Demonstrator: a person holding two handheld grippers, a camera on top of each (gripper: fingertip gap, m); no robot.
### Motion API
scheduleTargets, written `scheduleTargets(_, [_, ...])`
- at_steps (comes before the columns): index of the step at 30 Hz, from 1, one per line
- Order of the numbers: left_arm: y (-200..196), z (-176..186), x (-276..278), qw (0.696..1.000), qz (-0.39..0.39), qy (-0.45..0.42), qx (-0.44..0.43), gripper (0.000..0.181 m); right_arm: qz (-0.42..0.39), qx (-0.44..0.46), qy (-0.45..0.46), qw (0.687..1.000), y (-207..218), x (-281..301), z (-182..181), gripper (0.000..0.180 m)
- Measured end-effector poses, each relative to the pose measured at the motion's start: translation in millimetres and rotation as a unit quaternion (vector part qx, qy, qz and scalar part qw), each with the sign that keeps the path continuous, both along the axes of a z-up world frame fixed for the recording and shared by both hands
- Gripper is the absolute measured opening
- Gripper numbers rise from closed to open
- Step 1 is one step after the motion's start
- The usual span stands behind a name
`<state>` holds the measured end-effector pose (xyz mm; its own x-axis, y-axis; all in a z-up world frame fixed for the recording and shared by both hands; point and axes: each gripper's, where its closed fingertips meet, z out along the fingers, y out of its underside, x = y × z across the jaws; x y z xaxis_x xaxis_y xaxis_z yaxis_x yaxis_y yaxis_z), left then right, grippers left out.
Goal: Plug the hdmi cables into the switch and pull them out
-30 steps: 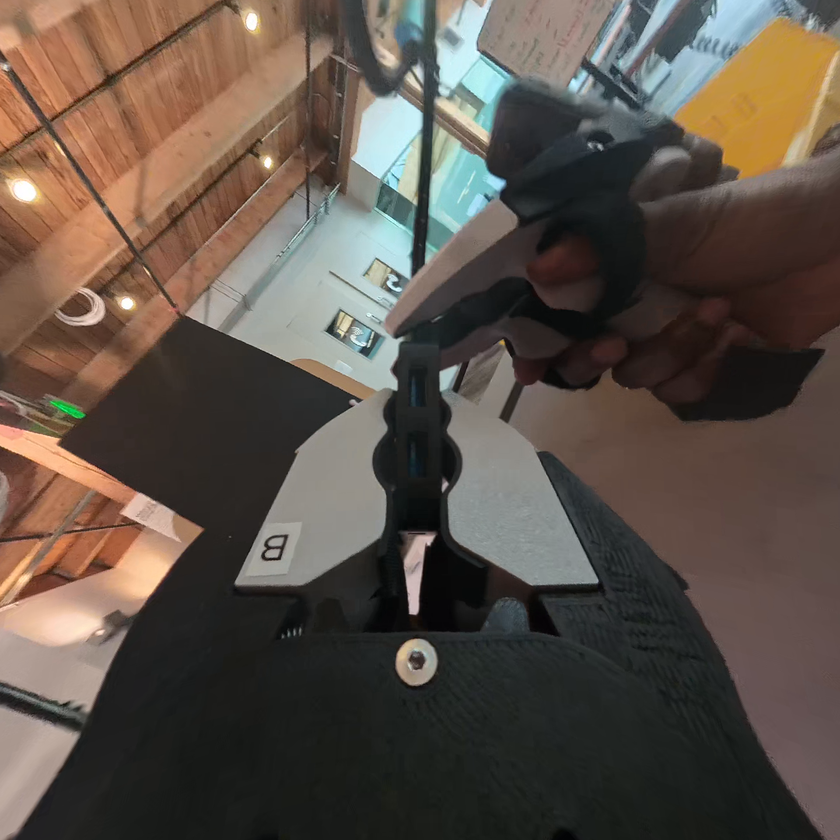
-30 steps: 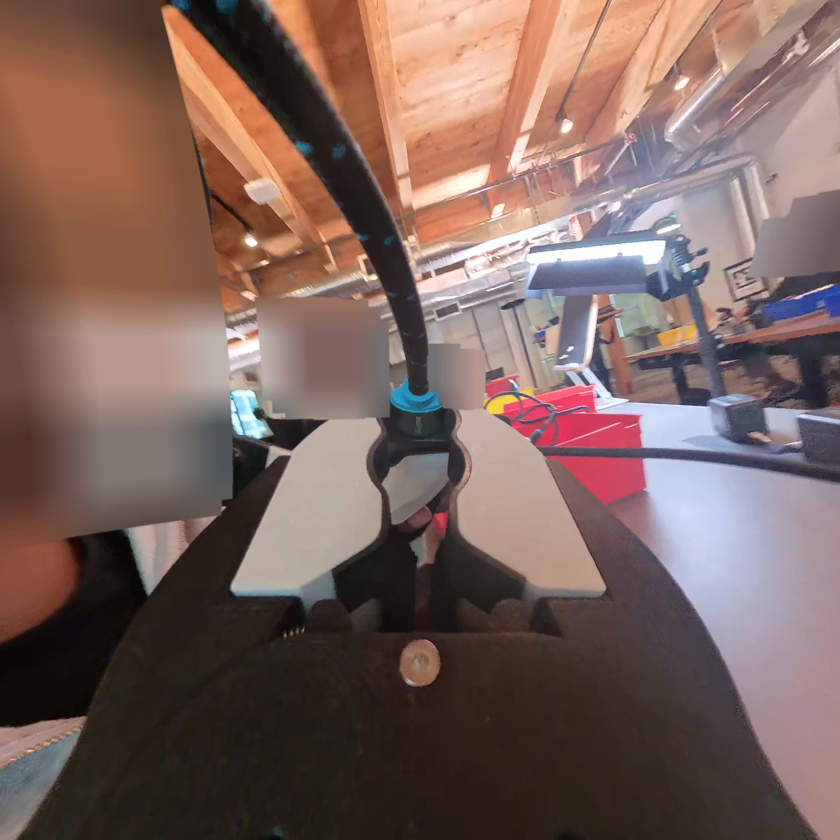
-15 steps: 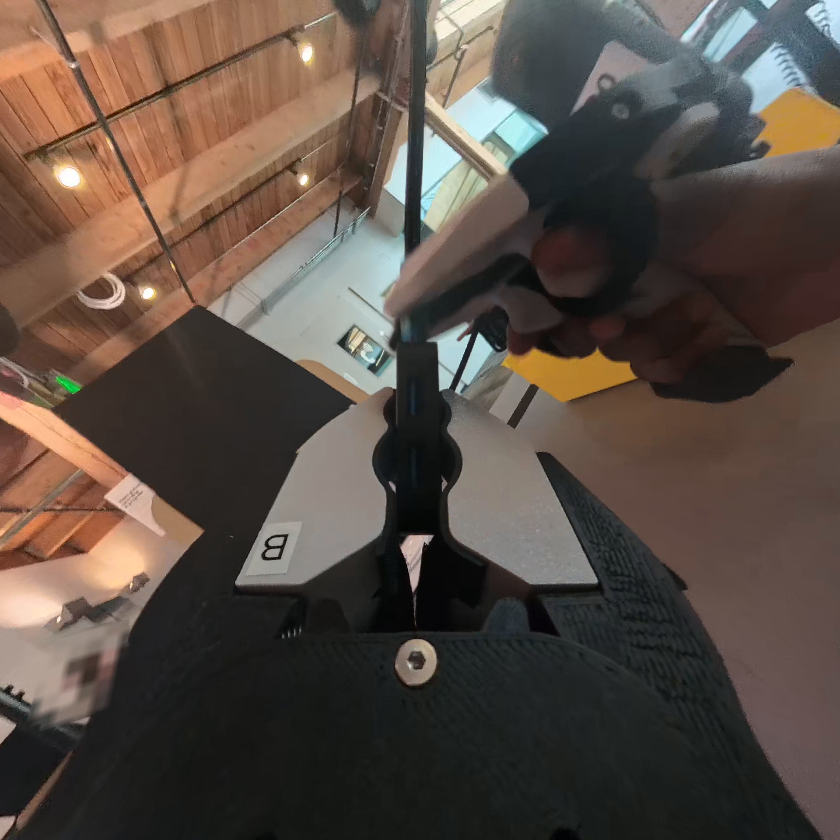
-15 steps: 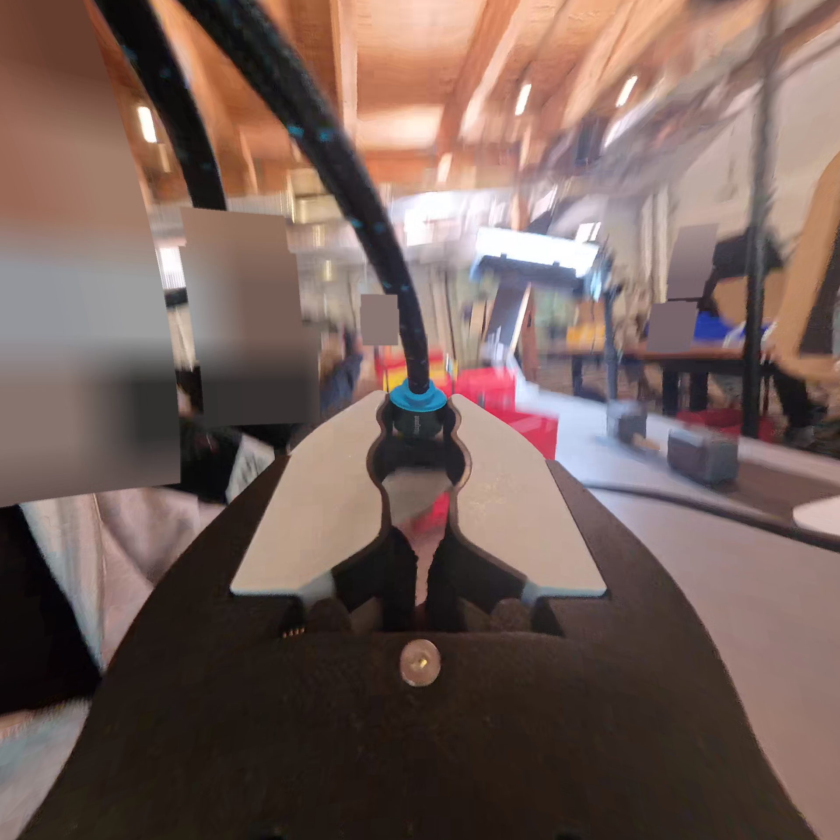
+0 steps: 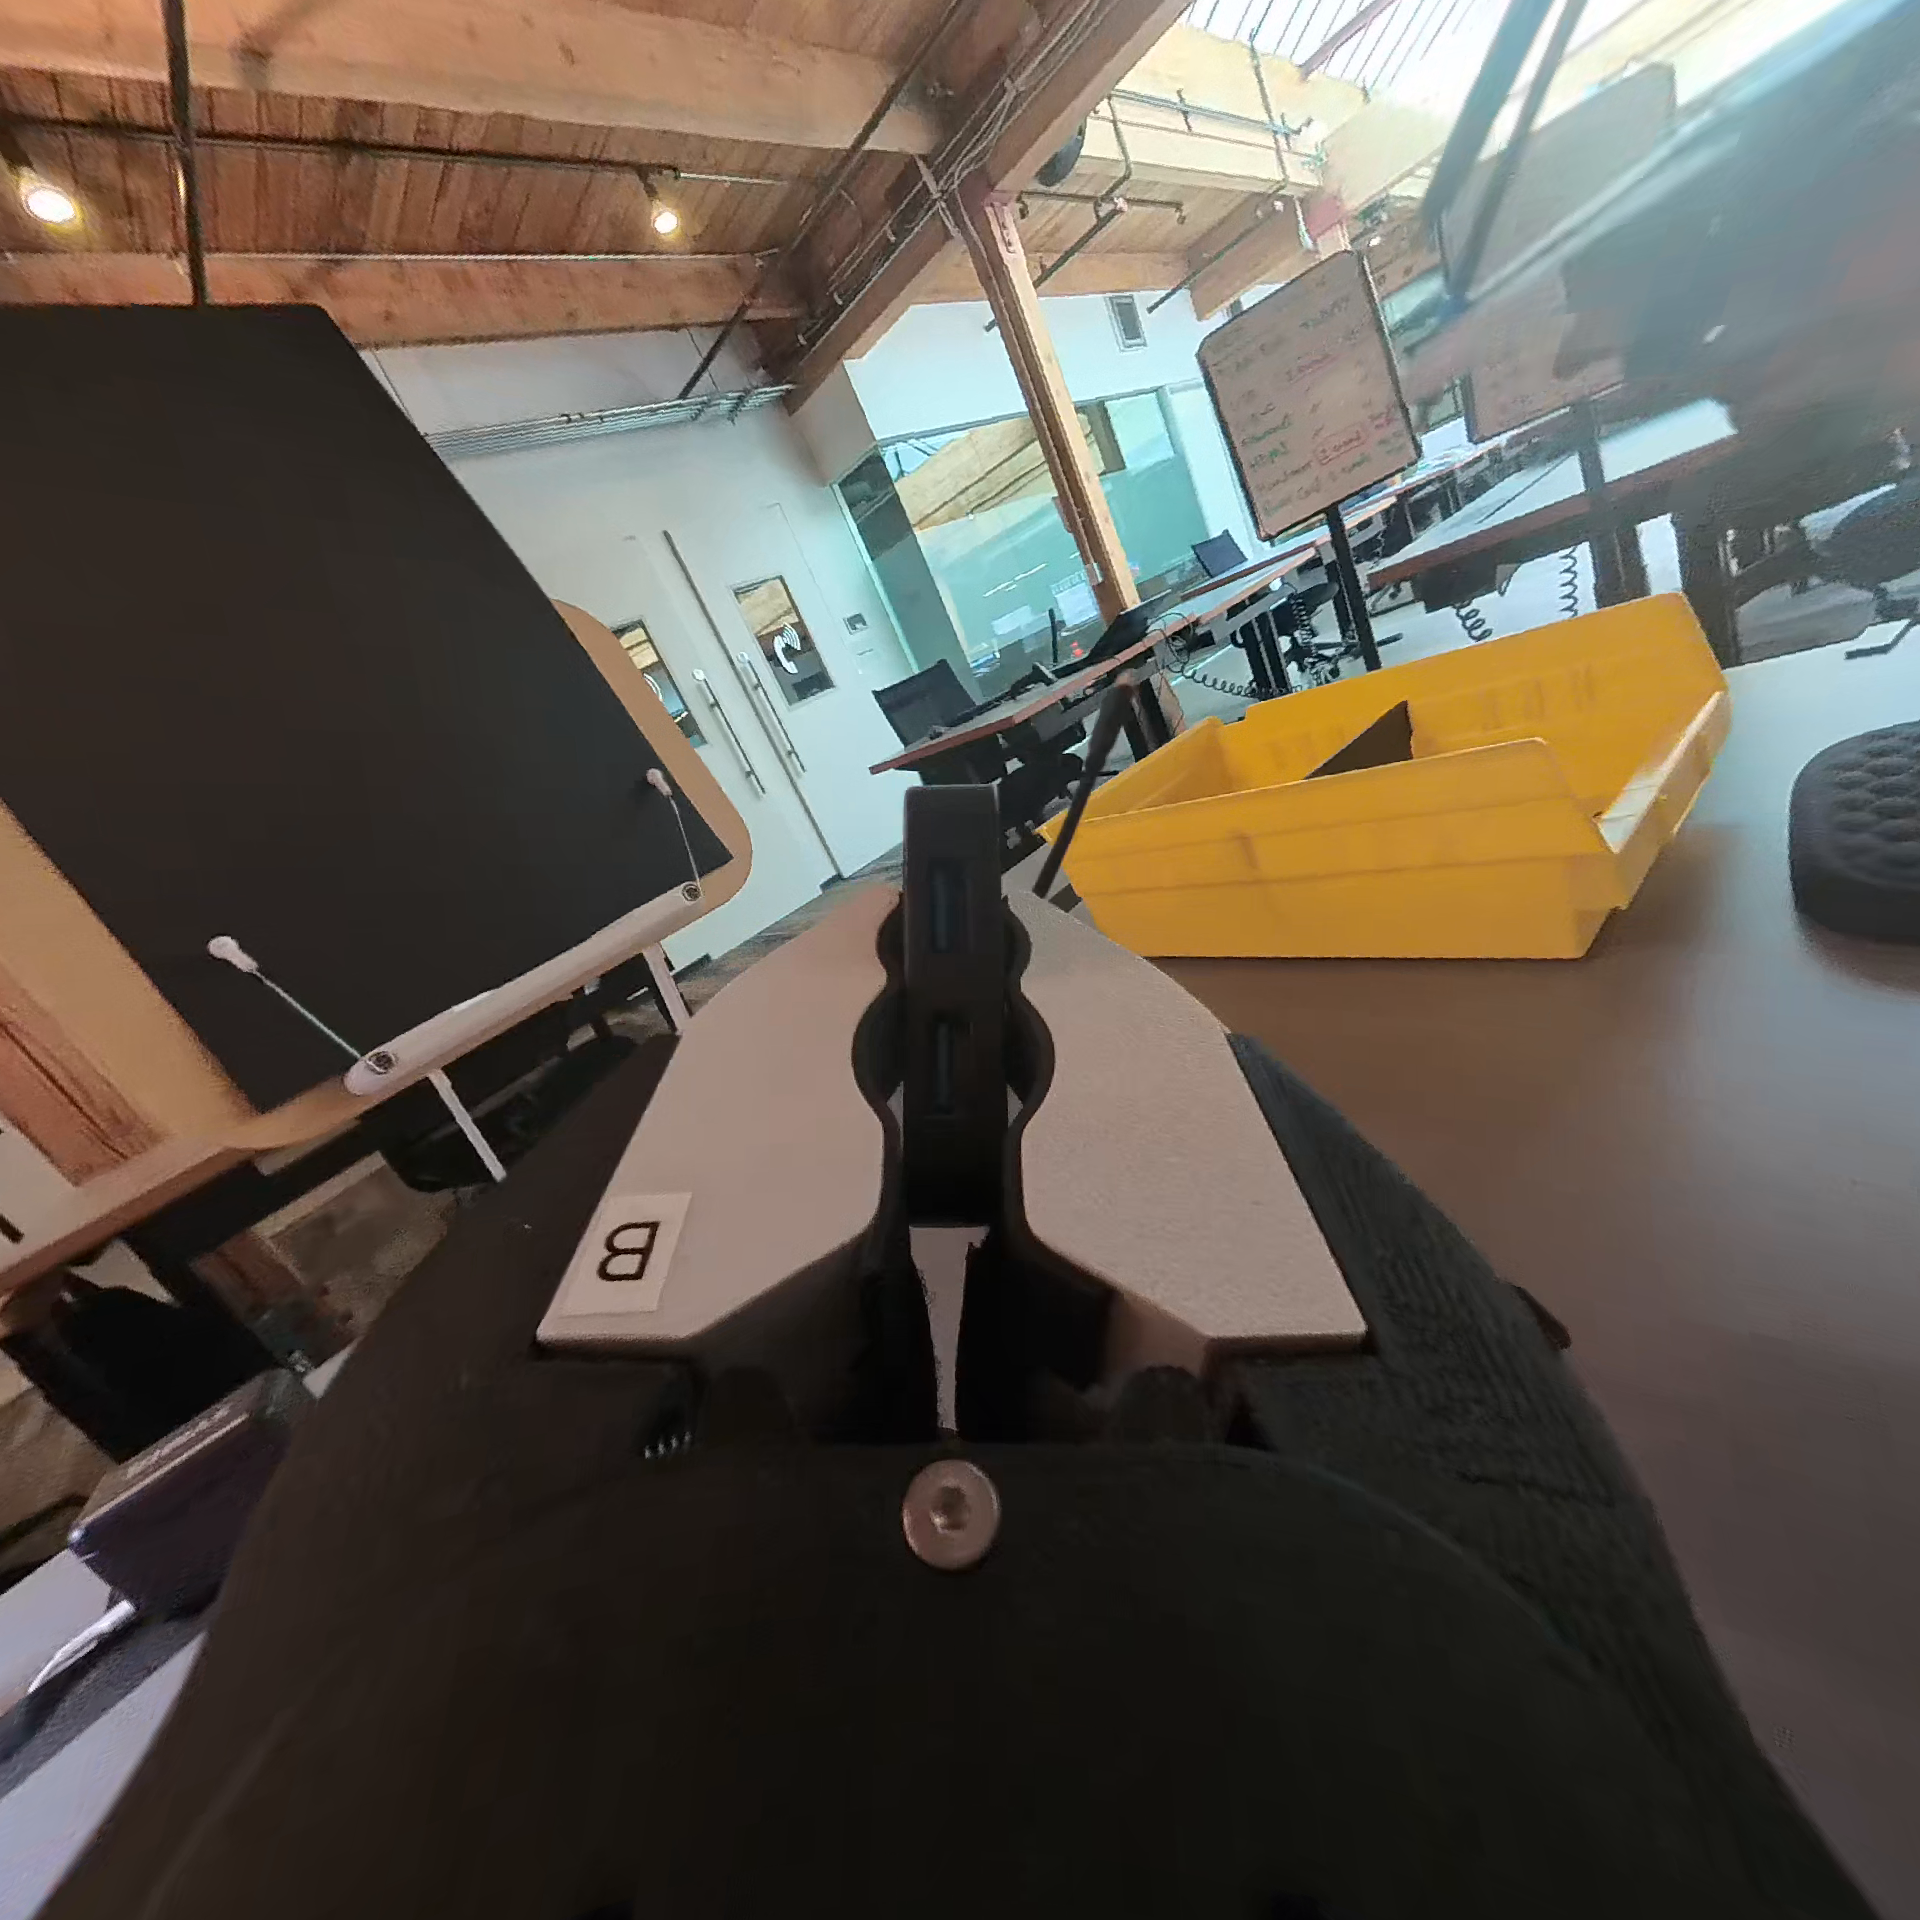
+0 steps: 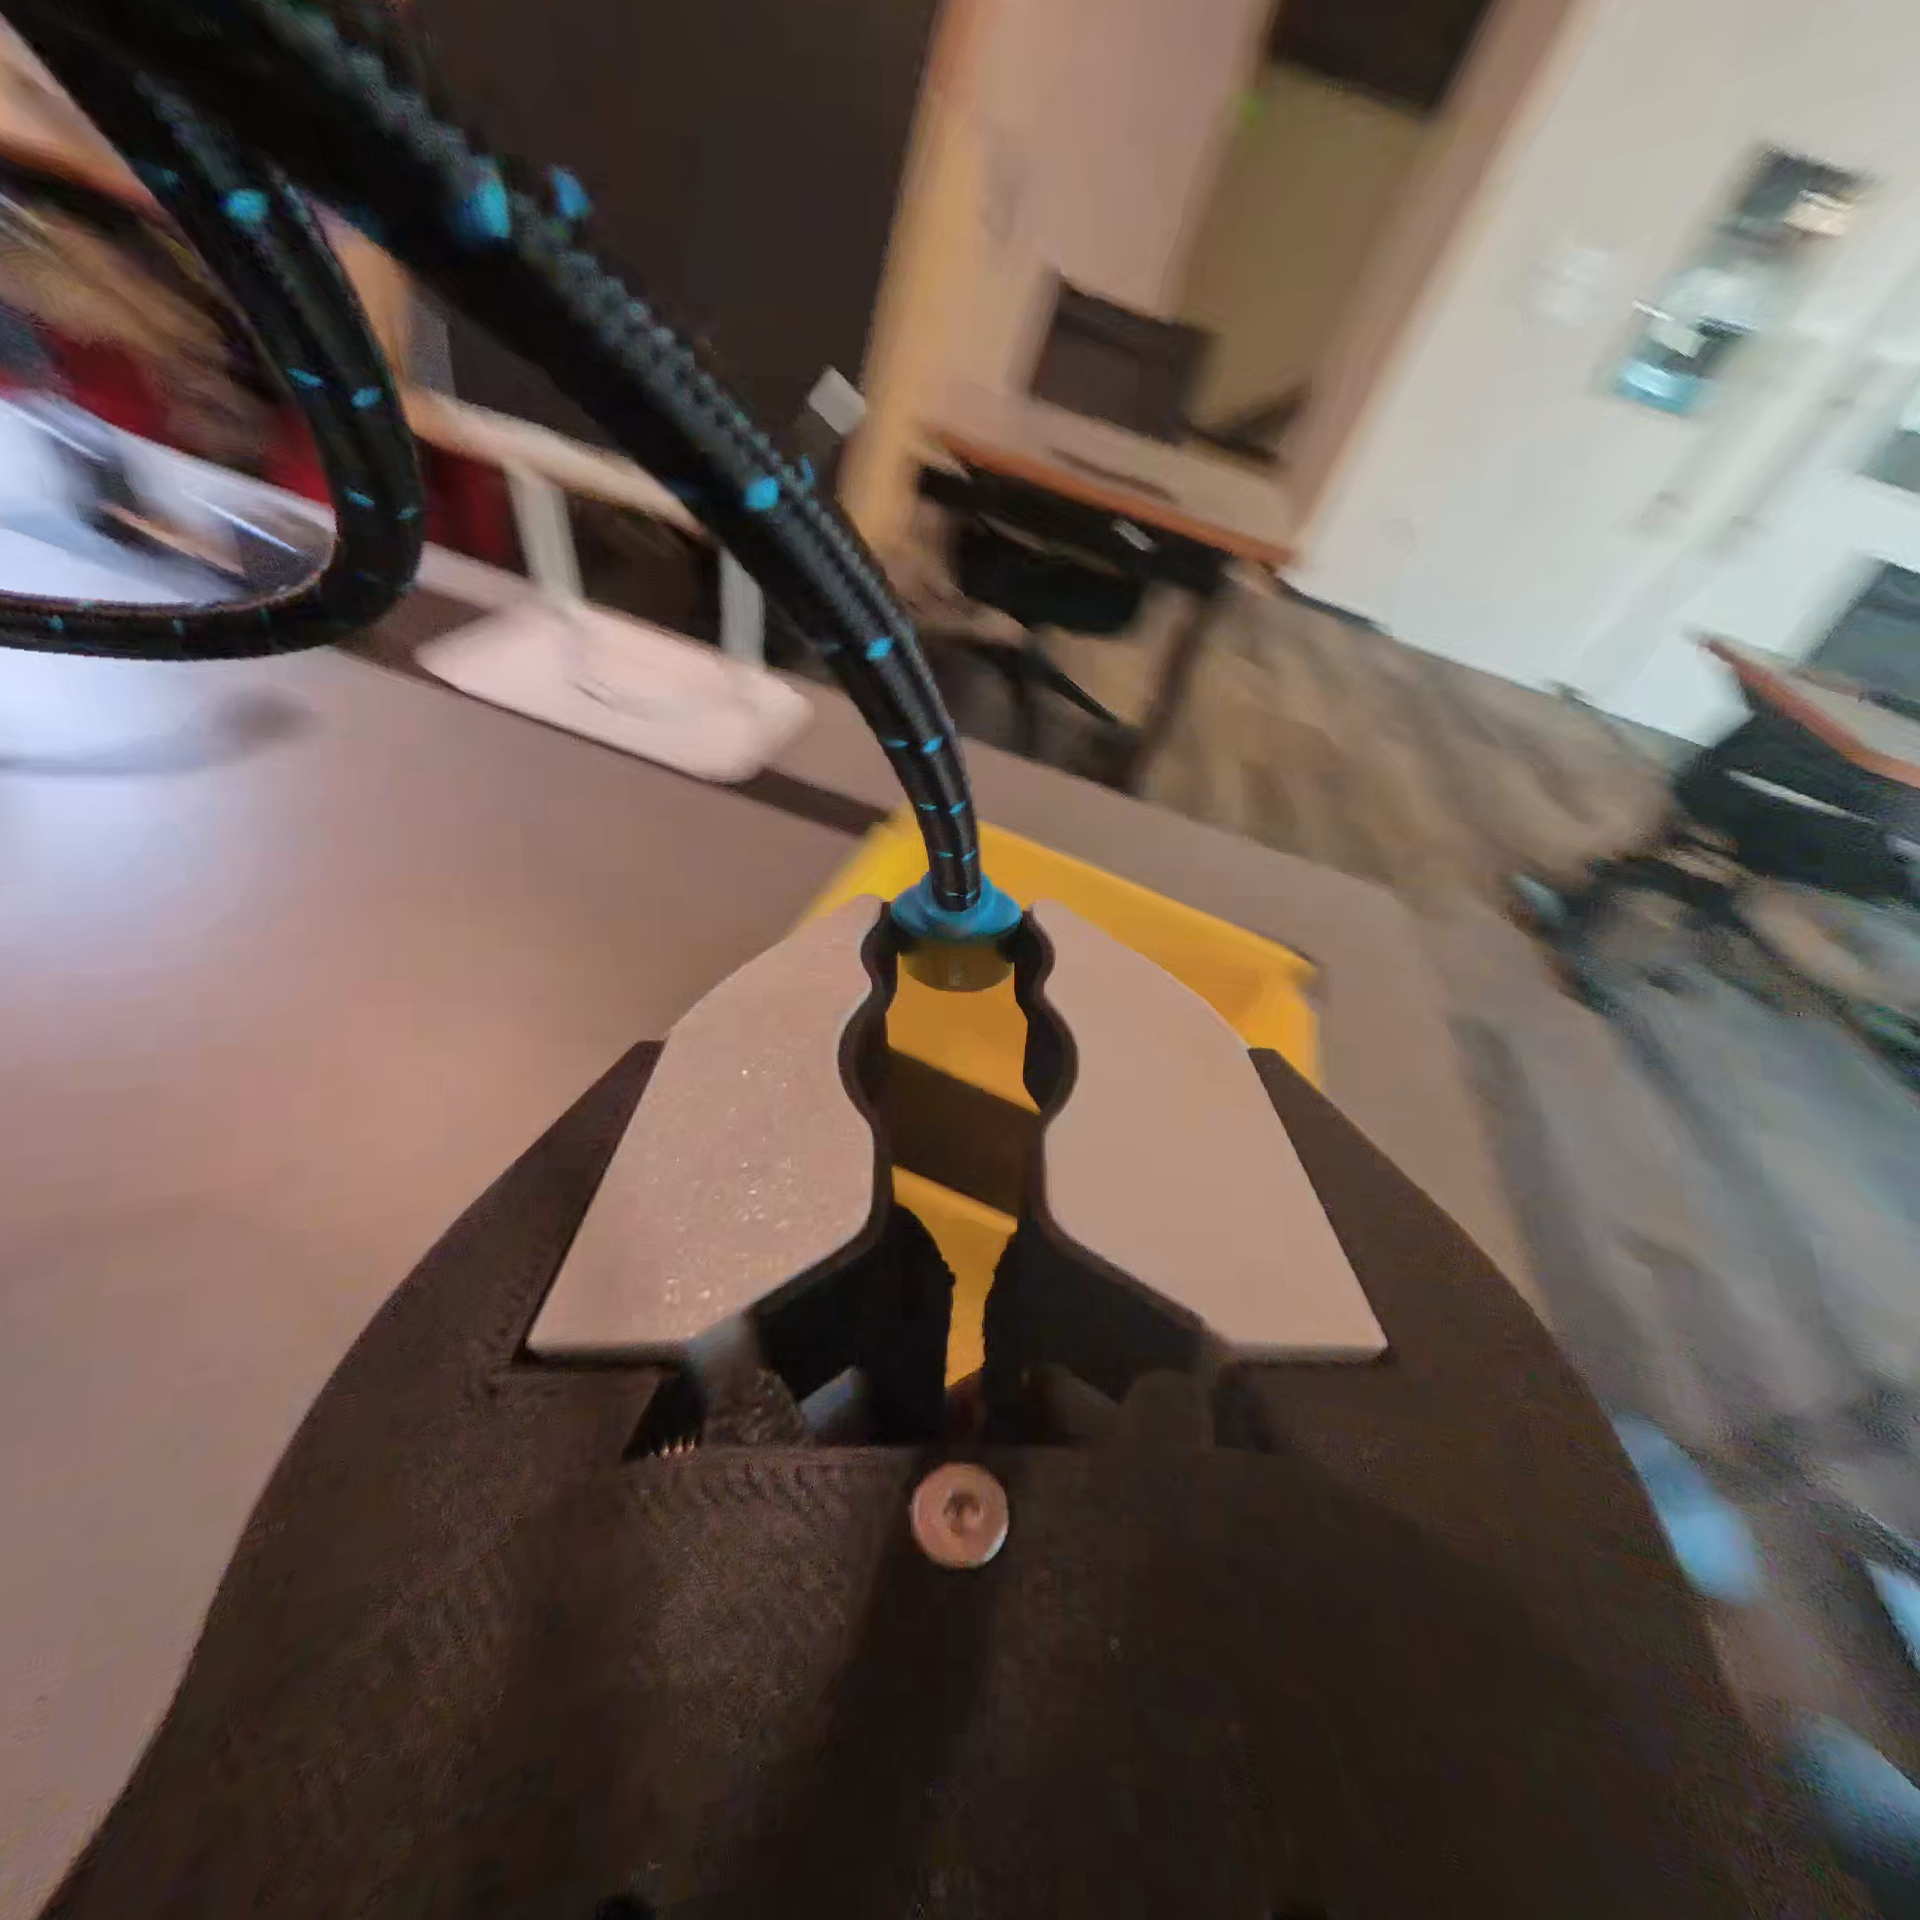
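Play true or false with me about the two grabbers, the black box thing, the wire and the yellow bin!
1. The left gripper is clamped on a thin black switch with blue ports. True.
2. The right gripper holds nothing. False: it pinches the blue-collared plug of a black braided cable.
3. The cable is plugged into the switch. False: in the left wrist view no cable is attached to the switch's visible side.
4. A yellow bin sits on the table. True.
5. The bin is red. False: it is yellow.
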<state>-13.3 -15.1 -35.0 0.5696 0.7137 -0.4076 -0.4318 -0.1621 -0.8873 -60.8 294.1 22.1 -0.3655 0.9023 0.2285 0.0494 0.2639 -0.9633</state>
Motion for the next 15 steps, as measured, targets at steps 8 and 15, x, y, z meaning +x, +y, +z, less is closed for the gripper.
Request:
scheduleTargets(8, [4,-4,1,1.0,-0.017,-0.015,0.004,0.013,-0.256,0.267,-0.132,0.92,125,12,-53,0.022])
scheduleTargets(15, [6,-7,1,1.0,-0.02,-0.02,-0.001,0.013,-0.229,0.422,-0.254,0.84,133,8,-90,0.022])
